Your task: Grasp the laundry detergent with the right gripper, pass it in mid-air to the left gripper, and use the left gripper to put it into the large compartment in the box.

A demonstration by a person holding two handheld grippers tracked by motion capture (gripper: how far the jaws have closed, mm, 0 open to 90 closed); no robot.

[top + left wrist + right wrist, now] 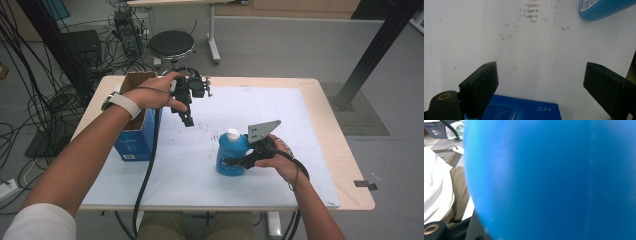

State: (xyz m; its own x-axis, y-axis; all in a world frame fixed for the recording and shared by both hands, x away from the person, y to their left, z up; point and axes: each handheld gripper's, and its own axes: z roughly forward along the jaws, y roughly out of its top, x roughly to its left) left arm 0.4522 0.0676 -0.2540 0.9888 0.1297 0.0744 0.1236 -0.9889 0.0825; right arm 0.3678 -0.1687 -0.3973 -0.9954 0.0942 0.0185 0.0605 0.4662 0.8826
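1. Cardboard box with blue printed sides and open brown flaps (136,135) stands at the left edge of the white table surface (280,120).
2. Left gripper (186,119) hangs above the table just right of the box, jaws angled downward. In the left gripper view its two black pads (482,85) stand wide apart with nothing between them; the box top (524,111) lies below.
3. Blue plastic bottle with white screw cap (231,152) stands upright near the table centre, well apart from the box.
4. Right gripper (240,161) is clamped on the bottle's lower body from the right side; the blue wall (554,180) sits directly against its camera.
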